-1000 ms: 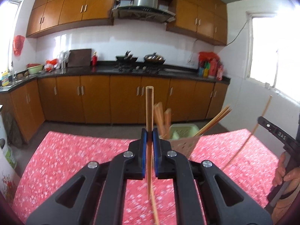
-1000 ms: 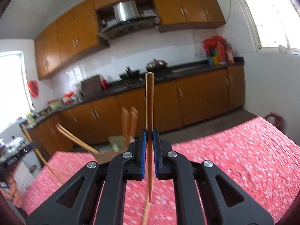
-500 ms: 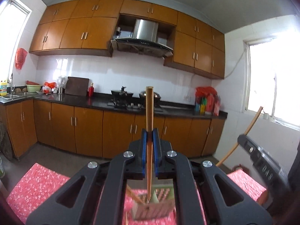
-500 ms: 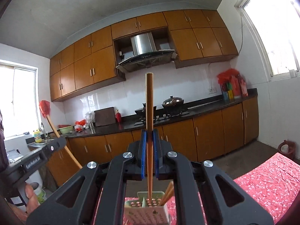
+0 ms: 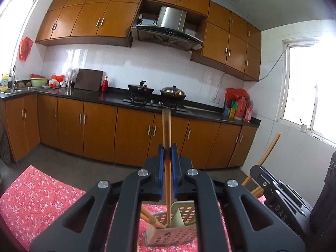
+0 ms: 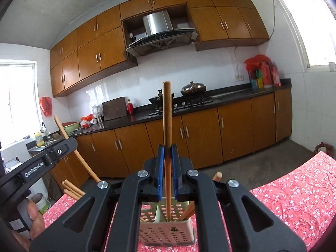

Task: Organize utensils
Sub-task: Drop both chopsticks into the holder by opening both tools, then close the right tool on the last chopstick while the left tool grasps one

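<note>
My left gripper (image 5: 167,153) is shut on a wooden chopstick (image 5: 166,130) held upright, its lower end inside the perforated grey utensil holder (image 5: 172,236) on the red floral tablecloth. My right gripper (image 6: 167,153) is shut on another wooden chopstick (image 6: 167,113), also upright with its lower end in the same holder (image 6: 168,234). Several more chopsticks (image 5: 150,218) lean in the holder. Each gripper shows in the other's view: the right one at the right edge (image 5: 279,197), the left one at the left edge (image 6: 40,159).
The table with the red floral cloth (image 6: 294,191) extends to both sides of the holder. Behind it are wooden kitchen cabinets (image 5: 100,132), a black counter with a stove and pots (image 5: 157,96), and a window (image 5: 310,88) on the right wall.
Both grippers have come together over the holder and lowered. The two chopstick ends now sit inside its compartments. Both grips stay shut.
</note>
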